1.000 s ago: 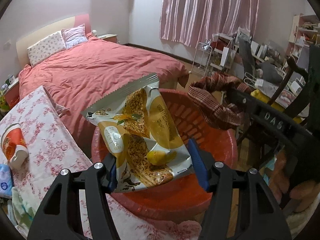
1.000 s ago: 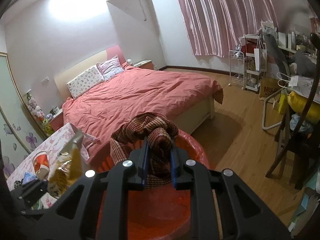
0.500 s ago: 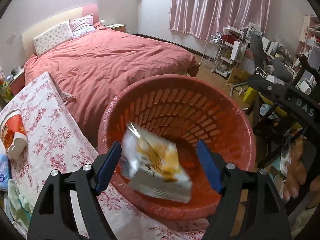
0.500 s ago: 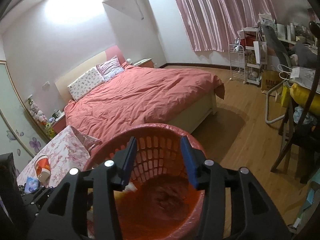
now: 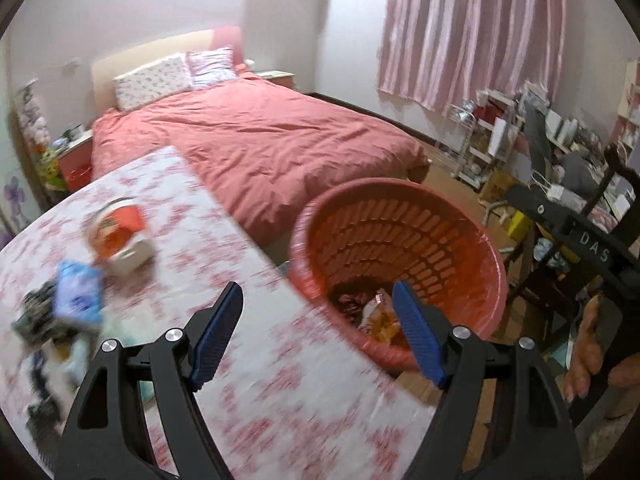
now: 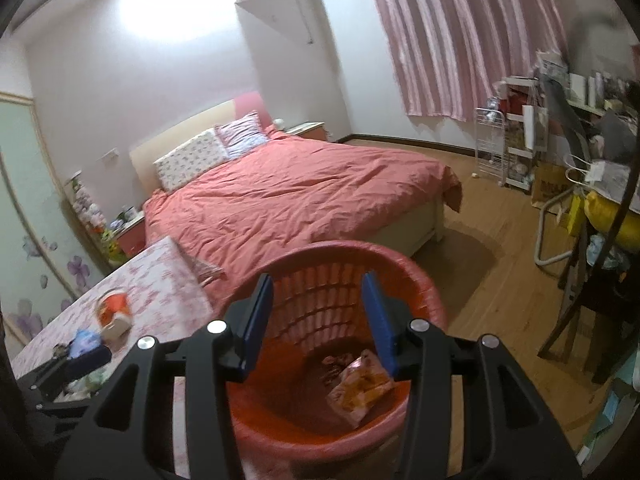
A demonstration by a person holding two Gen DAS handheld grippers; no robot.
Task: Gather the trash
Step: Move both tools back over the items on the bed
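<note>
Since both tongs, left gripper (image 5: 316, 336) and right gripper (image 6: 318, 320), gape empty, snack bag (image 6: 359, 392) lying in red basket (image 6: 420, 276), you next target cup (image 5: 120, 236) on table (image 5: 248, 360): light, crushable; pinch rim gently.

Only one bit of lettering could be made out: the white capitals "DAS" stood on the black body of the right gripper (image 5: 592, 246), seen from the left wrist view. The snack packet (image 6: 358, 390) in the red basket (image 6: 434, 300) carried print, too blurred to read. A brown carton (image 6: 550, 188) by the shelves bore dark letters, also illegible.
</note>
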